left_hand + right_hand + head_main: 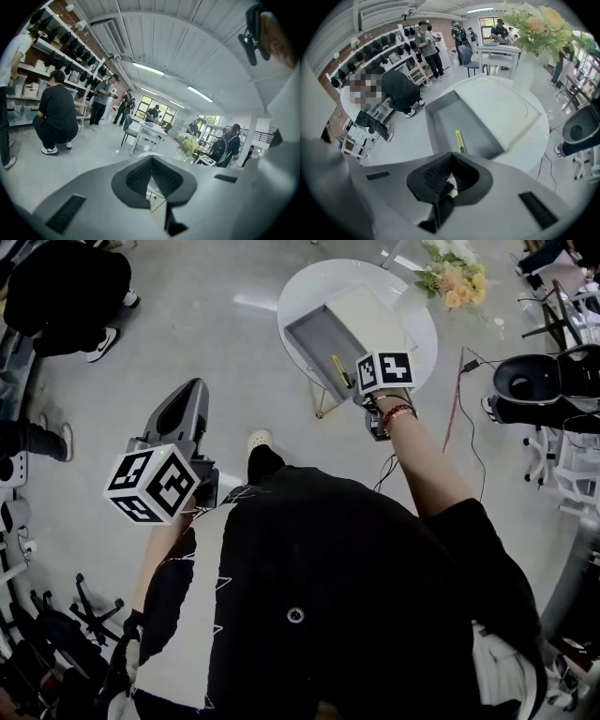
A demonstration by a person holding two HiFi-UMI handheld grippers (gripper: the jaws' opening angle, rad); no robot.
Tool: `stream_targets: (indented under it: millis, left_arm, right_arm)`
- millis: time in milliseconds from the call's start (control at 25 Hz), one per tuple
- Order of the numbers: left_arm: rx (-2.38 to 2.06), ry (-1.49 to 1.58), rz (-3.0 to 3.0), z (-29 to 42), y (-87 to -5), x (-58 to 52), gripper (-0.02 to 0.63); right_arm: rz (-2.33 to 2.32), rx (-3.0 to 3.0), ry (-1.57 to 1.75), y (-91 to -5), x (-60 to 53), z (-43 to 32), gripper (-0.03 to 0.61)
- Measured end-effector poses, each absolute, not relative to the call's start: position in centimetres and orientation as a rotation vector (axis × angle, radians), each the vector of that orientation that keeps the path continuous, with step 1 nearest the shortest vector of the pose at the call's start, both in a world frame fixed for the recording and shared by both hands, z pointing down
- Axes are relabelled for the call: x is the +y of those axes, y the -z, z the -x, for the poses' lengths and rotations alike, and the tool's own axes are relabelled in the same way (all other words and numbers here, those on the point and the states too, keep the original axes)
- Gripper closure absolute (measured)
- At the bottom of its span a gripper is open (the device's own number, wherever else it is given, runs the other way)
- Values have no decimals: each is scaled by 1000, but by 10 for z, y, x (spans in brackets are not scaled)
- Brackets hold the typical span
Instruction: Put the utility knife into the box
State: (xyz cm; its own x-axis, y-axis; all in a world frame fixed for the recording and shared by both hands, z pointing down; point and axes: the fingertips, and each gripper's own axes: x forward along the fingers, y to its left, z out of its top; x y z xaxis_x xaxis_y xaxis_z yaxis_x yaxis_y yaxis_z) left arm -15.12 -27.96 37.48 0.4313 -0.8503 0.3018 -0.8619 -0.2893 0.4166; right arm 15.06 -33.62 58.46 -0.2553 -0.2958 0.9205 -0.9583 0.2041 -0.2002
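Utility knife [461, 140] lies flat inside the grey box [454, 115] on the round white table [534, 136], by the near wall. Right gripper [451, 157] hovers just short of it, jaws together, empty. Left gripper [151, 159], likewise clenched on nothing, hangs well away.

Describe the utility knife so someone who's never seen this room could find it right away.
Find the round white table with the flowers. On it sits an open grey box, and the utility knife lies inside: the only slim yellow strip there.
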Motion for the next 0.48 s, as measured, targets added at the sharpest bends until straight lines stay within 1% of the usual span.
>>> stream_targets:
  millis: [480]
  left_arm:
    - [-1404,-40,-2196,116,-377,-251,603]
  right_arm:
    - [-1205,-1964,-1218,-543,-301,-113,572]
